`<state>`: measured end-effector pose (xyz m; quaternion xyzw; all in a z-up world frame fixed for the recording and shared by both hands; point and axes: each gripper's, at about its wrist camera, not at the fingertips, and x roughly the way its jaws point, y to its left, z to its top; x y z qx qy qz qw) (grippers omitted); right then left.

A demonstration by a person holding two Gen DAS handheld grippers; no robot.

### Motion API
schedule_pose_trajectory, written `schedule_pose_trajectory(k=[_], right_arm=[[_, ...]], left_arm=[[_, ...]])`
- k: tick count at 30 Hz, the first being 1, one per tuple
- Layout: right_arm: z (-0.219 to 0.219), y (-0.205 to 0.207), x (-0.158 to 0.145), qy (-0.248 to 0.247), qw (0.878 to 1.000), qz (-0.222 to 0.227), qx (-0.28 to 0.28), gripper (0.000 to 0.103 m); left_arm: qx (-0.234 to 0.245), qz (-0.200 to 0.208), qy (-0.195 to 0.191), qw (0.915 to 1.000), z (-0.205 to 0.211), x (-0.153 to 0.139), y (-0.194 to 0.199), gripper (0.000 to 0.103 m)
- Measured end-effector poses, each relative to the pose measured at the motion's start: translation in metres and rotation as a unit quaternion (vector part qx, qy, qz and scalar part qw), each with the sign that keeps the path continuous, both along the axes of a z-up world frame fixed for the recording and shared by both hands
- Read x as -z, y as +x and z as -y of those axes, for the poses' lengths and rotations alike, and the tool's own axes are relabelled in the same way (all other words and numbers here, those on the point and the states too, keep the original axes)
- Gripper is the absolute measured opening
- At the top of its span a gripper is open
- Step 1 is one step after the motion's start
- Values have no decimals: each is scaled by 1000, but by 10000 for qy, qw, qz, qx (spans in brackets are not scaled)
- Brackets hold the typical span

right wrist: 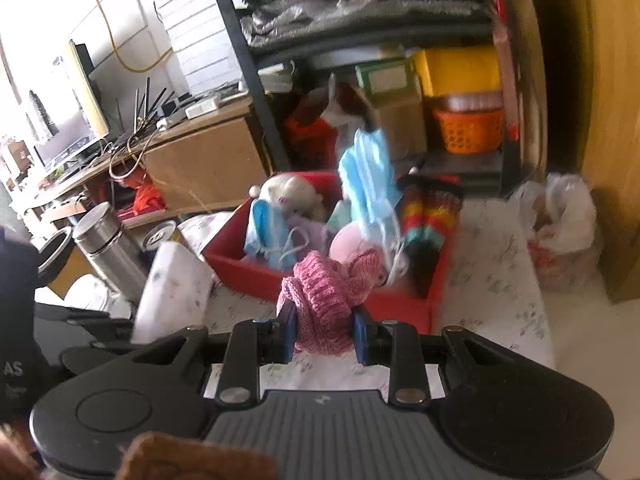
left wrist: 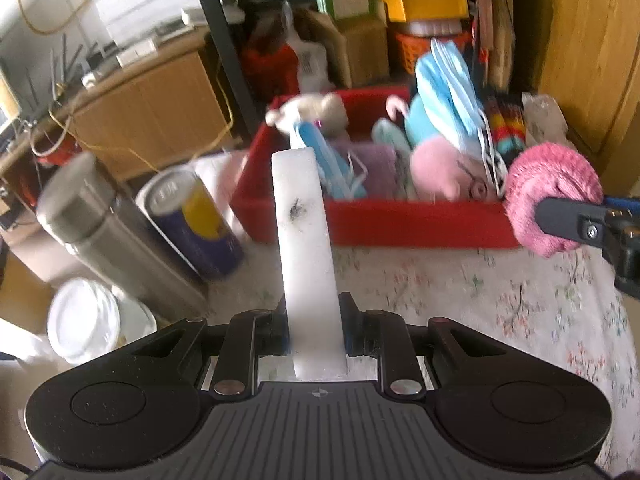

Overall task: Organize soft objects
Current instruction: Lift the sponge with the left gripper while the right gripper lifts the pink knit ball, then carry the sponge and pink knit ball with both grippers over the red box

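My left gripper [left wrist: 314, 328] is shut on a long white foam block [left wrist: 306, 240], which sticks up and away toward the red bin [left wrist: 400, 224]. The same white foam block [right wrist: 172, 284] shows at the left of the right wrist view. My right gripper [right wrist: 325, 334] is shut on a pink knitted piece [right wrist: 328, 296], held just in front of the red bin [right wrist: 256, 276]. That pink knitted piece [left wrist: 552, 196] appears at the right edge of the left wrist view. The bin holds blue face masks [left wrist: 448, 88], a pink plush [left wrist: 444, 172], a white plush [left wrist: 316, 114] and a striped knit [left wrist: 506, 128].
A steel flask [left wrist: 108, 232] and a blue-yellow can [left wrist: 192, 220] stand left of the bin on the floral tablecloth [left wrist: 460, 300]. A white lidded tub [left wrist: 88, 320] sits lower left. A black shelf rack [right wrist: 256, 92] full of boxes rises behind. A plastic bag [right wrist: 560, 224] lies at the right.
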<state>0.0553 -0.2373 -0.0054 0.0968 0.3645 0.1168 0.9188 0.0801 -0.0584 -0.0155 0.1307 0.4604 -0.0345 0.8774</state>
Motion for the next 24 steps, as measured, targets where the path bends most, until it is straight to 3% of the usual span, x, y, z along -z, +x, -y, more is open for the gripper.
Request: schedule_pose_trajectory(k=[6, 24], right_arm=[[2, -2, -9, -232, 9989, 379, 140, 0], [11, 21, -14, -306, 9966, 648, 400, 0]], left_arm=[[-49, 278, -63, 9996, 3, -11, 9, 21], [-93, 634, -35, 9979, 18, -17, 37, 22]])
